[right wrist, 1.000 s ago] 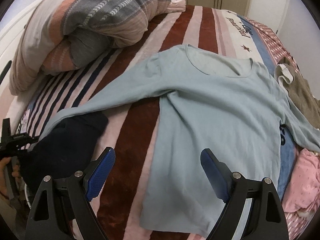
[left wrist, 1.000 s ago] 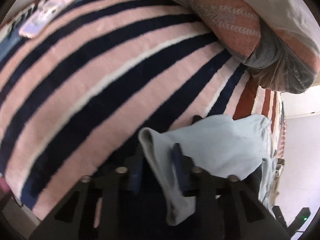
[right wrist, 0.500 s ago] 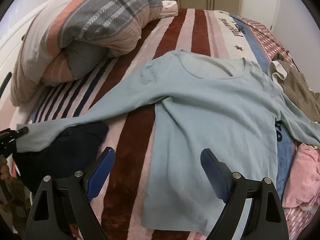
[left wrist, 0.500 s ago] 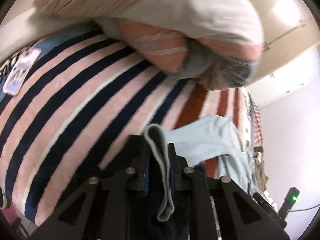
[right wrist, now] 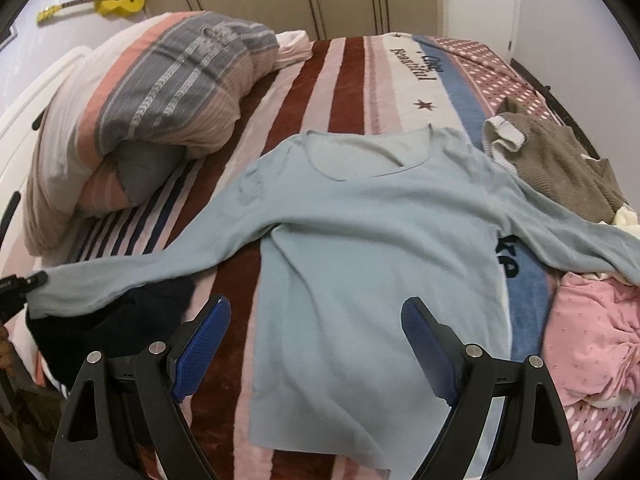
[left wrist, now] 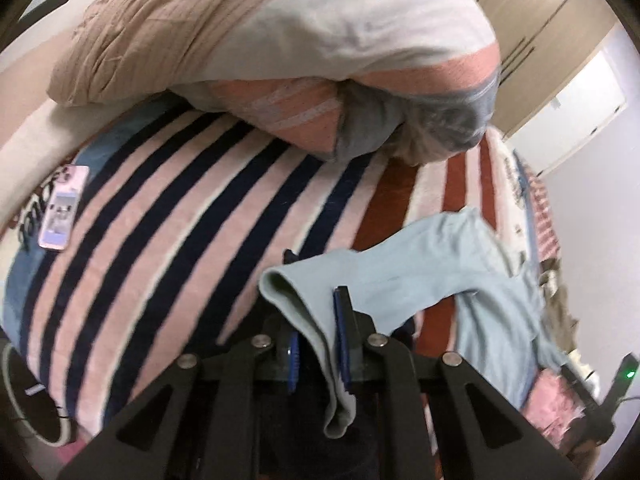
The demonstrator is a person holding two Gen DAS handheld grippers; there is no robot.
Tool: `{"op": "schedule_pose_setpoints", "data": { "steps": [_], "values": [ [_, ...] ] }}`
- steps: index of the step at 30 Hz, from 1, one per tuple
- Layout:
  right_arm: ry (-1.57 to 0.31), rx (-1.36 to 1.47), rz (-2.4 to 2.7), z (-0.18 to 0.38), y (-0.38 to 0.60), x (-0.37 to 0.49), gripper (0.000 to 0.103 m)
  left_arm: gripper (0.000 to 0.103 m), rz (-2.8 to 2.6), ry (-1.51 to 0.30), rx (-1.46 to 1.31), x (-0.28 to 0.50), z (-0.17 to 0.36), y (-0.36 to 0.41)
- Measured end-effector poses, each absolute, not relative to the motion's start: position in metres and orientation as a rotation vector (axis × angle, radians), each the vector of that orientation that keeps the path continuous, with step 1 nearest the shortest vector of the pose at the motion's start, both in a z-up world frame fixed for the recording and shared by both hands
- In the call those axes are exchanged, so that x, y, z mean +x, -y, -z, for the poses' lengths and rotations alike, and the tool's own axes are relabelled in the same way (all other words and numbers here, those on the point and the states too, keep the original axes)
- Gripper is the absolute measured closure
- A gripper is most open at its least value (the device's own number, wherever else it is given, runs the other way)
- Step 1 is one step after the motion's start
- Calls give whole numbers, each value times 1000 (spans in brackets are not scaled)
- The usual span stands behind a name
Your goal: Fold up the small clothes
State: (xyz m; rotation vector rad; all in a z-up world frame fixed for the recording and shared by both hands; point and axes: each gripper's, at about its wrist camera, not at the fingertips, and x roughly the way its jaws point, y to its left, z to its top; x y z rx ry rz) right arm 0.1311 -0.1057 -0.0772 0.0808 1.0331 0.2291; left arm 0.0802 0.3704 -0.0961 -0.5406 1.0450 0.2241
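A light blue long-sleeved shirt (right wrist: 360,240) lies spread face up on the striped bed blanket (right wrist: 340,80), neck toward the far side. My left gripper (left wrist: 316,320) is shut on the cuff of its left sleeve (left wrist: 304,304) and holds it lifted off the bed; this gripper also shows at the left edge of the right wrist view (right wrist: 24,284), with the sleeve (right wrist: 120,276) stretched out to it. My right gripper (right wrist: 316,320) is open and empty, above the shirt's lower hem.
A rolled striped duvet (right wrist: 160,92) lies at the bed's left. A dark garment (right wrist: 100,320) sits under the stretched sleeve. A brown garment (right wrist: 560,160) and a pink one (right wrist: 592,336) lie at the right. A phone (left wrist: 64,208) rests on the blanket.
My left gripper closed on the sleeve cuff and has lifted and pulled it outward to the left, stretching the sleeve straight. My right gripper stays open and has tilted up a little.
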Motion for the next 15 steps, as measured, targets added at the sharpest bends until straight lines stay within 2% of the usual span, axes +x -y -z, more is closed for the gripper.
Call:
{"op": "schedule_pose_setpoints", "data": {
  "steps": [13, 15],
  "values": [
    [-1096, 27, -313, 106, 42, 126, 18, 88, -237, -1097, -537, 52, 146, -412],
    [-1105, 8, -334, 111, 27, 127, 18, 82, -213, -1118, -571, 49, 157, -421]
  ]
}}
